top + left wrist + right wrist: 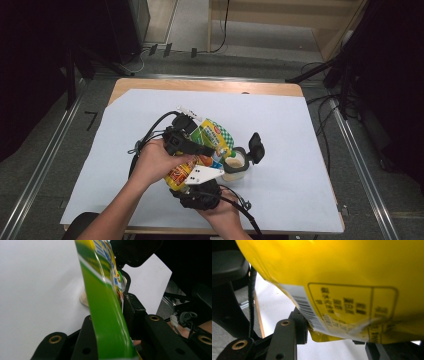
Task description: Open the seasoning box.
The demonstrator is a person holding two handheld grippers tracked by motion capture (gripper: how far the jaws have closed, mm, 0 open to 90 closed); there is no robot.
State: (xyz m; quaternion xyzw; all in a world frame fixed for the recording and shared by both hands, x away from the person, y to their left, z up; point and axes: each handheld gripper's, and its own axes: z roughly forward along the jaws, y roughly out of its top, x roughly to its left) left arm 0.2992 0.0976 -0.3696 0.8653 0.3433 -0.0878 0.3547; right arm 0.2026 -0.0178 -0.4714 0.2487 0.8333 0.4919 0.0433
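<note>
Right, the big white sheet (280, 165) covers the wooden table (210, 85), and all the action sits near its front middle, where 2 hands meet over 1 snack bag (207, 145). The bag is green and yellow, held off the sheet, its long axis running from the near-left up toward the far-right in the high view, tipped over an open container (235, 167) that stands just beside it on the right with its black flip lid (256, 146) raised. The left gripper (192, 145) comes in from the left and pinches the bag's upper, green part; in the left gripper view the green film (107, 315) runs straight up between the 2 black jaws, which press on it from either side. The right gripper (200, 187) comes from below, nearer the person, and holds the lower yellow end; in the right gripper view the yellow panel (352, 290) with its barcode sits between the jaws, the left jaw touching the bag's bottom seam. So the bag lies between both grippers, and the container's mouth lies just past the bag's far end, nearer the left gripper than the right. My guess is the coming move is a tilt or pour toward that mouth. Hard to make out: whether the bag's top is open, what pale stuff sits in the container, and the right gripper's far jaw, which is cut off at the frame's edge.
</note>
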